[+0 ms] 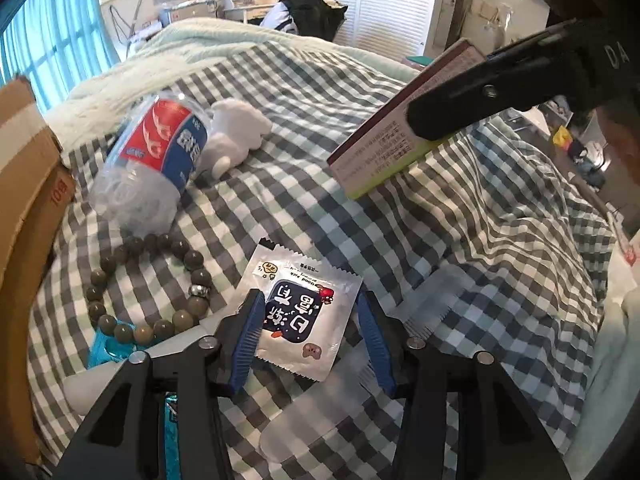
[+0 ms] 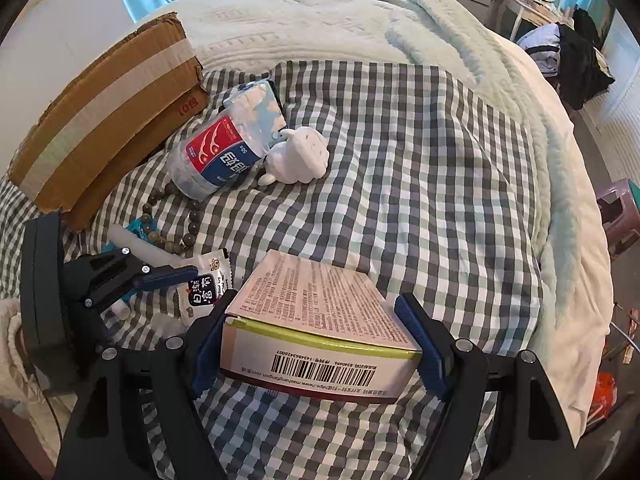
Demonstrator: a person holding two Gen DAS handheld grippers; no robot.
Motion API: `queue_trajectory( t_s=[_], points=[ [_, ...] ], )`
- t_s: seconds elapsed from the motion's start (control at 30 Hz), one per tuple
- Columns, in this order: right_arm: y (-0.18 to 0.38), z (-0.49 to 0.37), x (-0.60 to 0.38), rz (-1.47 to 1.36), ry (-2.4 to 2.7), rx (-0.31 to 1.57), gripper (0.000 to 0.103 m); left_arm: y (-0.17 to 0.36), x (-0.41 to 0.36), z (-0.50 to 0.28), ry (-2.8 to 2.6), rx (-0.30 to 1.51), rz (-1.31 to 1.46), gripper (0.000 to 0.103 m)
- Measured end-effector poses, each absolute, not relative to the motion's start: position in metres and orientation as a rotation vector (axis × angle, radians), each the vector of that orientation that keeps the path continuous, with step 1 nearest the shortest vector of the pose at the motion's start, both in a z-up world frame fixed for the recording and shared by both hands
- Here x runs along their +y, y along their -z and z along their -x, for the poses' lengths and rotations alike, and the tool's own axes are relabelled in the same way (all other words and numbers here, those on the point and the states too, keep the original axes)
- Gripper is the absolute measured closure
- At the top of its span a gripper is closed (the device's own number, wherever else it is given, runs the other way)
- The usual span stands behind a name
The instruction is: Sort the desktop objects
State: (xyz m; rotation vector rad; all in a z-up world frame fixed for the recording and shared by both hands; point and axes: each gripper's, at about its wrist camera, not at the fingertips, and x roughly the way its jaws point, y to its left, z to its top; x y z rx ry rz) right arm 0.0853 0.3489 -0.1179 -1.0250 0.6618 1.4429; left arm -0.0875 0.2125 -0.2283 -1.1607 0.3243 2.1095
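My left gripper (image 1: 310,332) is open, its blue fingers on either side of a white sachet (image 1: 304,312) with a dark label that lies on the checked cloth (image 1: 320,160). My right gripper (image 2: 320,344) is shut on a pink and green carton (image 2: 316,320) with a barcode, held above the cloth; the carton also shows in the left wrist view (image 1: 396,136). A clear jar of floss picks (image 1: 152,160) lies on its side by a white plush toy (image 1: 236,136). A bead bracelet (image 1: 148,288) lies left of the sachet.
A taped cardboard box (image 2: 104,120) stands at the left. A translucent comb (image 1: 360,392) lies under my left gripper, a teal packet (image 1: 104,348) and a white tube (image 1: 84,388) to its left. A pale fleece blanket (image 2: 400,28) covers the far side of the bed.
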Motion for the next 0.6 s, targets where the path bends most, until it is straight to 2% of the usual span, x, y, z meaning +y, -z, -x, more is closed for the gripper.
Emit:
queue_trajectory(
  t_s=[0.03,0.1,0.13,0.27,0.4,0.47,0.53,0.6],
  points=[
    [0.118,-0.084,0.348,1.027,-1.441,0.662,0.025,0.230,0.210,0.090,-2.104,0.312,1.179,0.086],
    [0.119,-0.084,0.347,1.029,-1.439,0.662,0.025,0.235,0.204,0.098,-2.084,0.258,1.226,0.089],
    [0.120,-0.083,0.347,1.030,-1.438,0.668,0.025,0.236,0.198,0.100,-2.078,0.208,1.236,0.095],
    [0.121,-0.082,0.346,1.034,-1.431,0.664,0.025,0.236,0.187,0.102,-2.067,0.139,1.261,0.097],
    [0.121,-0.083,0.347,1.028,-1.429,0.671,0.025,0.239,0.185,0.101,-2.054,0.083,1.281,0.094],
    [0.121,-0.083,0.347,1.029,-1.428,0.671,0.025,0.240,0.188,0.103,-2.039,0.065,1.292,0.084],
    [0.122,-0.082,0.346,1.030,-1.424,0.671,0.025,0.240,0.191,0.104,-2.009,0.042,1.288,0.056],
    [0.122,-0.082,0.346,1.028,-1.422,0.673,0.025,0.236,0.194,0.100,-1.977,0.025,1.284,0.039]
  ],
)
